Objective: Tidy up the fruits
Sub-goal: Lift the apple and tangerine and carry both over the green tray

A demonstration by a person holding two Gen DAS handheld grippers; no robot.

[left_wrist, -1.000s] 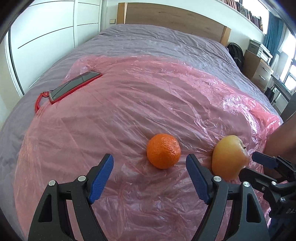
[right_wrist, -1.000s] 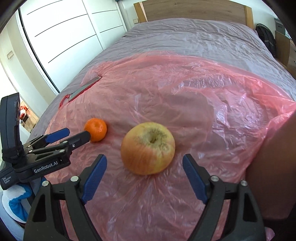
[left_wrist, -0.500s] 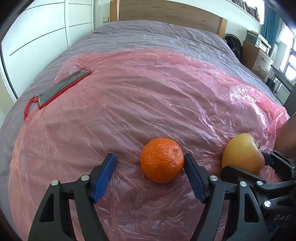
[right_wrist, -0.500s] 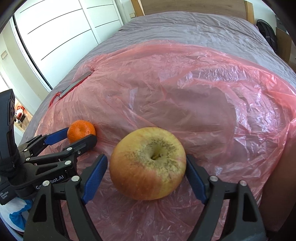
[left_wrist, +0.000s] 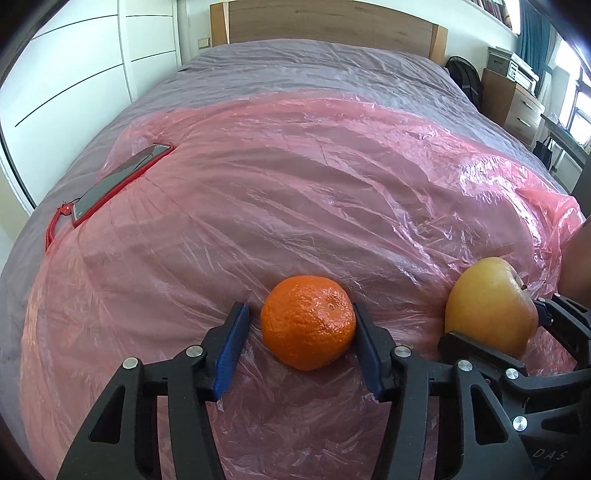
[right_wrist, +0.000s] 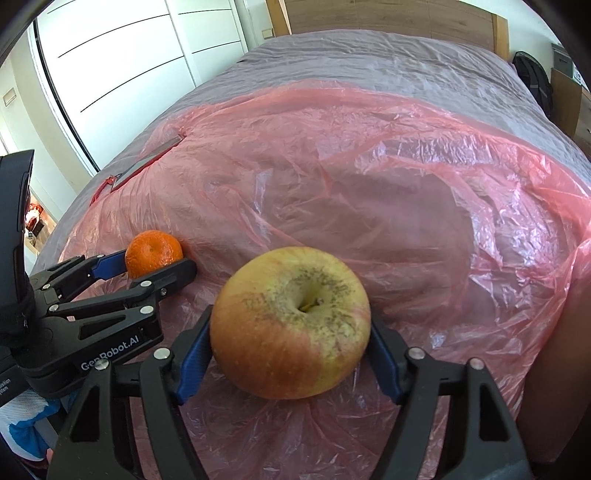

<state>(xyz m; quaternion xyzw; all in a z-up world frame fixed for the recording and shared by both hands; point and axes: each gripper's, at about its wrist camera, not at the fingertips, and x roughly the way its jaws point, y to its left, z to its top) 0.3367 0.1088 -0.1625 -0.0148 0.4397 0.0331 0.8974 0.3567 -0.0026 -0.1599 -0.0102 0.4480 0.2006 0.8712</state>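
Lying at the far left on the grey bedspread [left_wrist: 332, 70], half under the edge of the pink plastic sheet [left_wrist: 314, 192]: a smartphone in a red case [left_wrist: 122, 181], a red cord looped from its near end, well apart from the fruit. Spread over most of the bed, crinkled and glossy, with both fruits resting on it. Straddling the mandarin [left_wrist: 308, 322] near the sheet's front edge: the left gripper [left_wrist: 301, 345], blue pads either side, the right-hand pad touching the peel, the left-hand pad [left_wrist: 232, 345] just beside it with a slim gap showing, so narrowed around the fruit but not plainly clamped; seen again from the right wrist view as a black frame [right_wrist: 147, 264] with the mandarin [right_wrist: 154, 253] between its tips. Sitting just to the right of the mandarin, near but not touching: a yellow-red apple [right_wrist: 291, 323], stem hollow facing up and speckled with russet. Pinching that apple from both sides: the right gripper [right_wrist: 291, 354], each blue pad pressed against the skin, closed to the apple's width. Visible also at the right edge of the left wrist view: the same apple [left_wrist: 489, 304] between black fingers. Standing beyond the bed: a wooden headboard [left_wrist: 325, 22], white wardrobe doors [right_wrist: 129, 55] at left, a dark backpack [left_wrist: 465, 79] and wooden drawers [left_wrist: 515, 101] at right.
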